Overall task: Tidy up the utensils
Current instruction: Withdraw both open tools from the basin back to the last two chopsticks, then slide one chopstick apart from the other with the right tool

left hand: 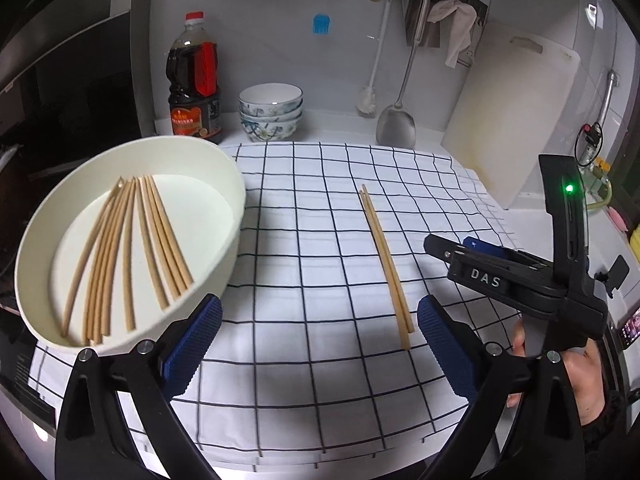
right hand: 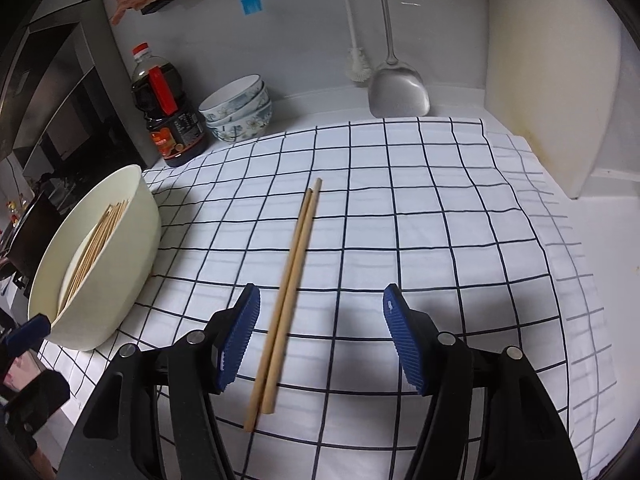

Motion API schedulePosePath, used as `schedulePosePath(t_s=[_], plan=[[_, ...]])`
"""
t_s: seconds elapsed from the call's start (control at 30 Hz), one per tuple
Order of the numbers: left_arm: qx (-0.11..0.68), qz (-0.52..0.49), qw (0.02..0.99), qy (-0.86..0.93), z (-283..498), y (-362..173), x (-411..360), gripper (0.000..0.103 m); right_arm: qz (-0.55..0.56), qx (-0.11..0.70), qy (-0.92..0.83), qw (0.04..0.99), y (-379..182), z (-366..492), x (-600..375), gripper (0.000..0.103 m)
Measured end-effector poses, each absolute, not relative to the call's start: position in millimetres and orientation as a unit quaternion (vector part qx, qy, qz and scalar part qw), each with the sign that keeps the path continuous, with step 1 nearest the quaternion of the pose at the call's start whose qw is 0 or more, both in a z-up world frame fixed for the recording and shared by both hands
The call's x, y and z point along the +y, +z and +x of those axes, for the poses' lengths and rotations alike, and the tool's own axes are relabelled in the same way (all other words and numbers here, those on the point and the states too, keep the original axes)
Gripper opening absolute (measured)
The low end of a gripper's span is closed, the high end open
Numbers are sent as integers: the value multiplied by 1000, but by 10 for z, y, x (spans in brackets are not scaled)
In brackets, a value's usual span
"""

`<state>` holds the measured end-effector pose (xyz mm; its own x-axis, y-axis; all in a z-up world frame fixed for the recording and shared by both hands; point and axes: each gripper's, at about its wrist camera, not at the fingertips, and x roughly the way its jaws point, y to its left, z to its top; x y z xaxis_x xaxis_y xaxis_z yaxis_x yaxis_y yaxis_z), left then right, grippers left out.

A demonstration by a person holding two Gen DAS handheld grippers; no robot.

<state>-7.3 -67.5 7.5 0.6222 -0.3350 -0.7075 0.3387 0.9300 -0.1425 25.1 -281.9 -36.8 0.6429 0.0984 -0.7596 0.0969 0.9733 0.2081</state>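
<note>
Right gripper is hovering with its fingers spread wide, gripping nothing, the pair of chopsticks lying between them on the checked cloth. Left gripper is also gaping open and empty. Further left, the cream basin is holding more chopsticks. Stacked bowls and a sauce bottle are standing at the back of the counter.

On my left-wrist feed: left gripper, jaws apart, nothing between the blue pads, above the checked cloth. Left: cream oval basin holding loose chopsticks. Centre-right: one chopstick pair on the cloth. Right: right gripper in a hand. Far: soy sauce bottle, stacked bowls.
</note>
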Motion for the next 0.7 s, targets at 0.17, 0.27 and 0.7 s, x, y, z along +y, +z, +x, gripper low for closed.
schedulePosePath(t_s=[0.17, 0.27, 0.7], plan=[[398, 6, 899, -182, -149, -6, -783, 96, 118, 445, 9, 887, -493, 302, -2855, 61], [399, 9, 900, -175, -184, -43, -795, 96, 127, 463, 24, 877, -573, 342, -2853, 61], [428, -24, 893, -136, -200, -316, -544, 96, 103, 498, 25, 861, -733, 414, -2757, 61]])
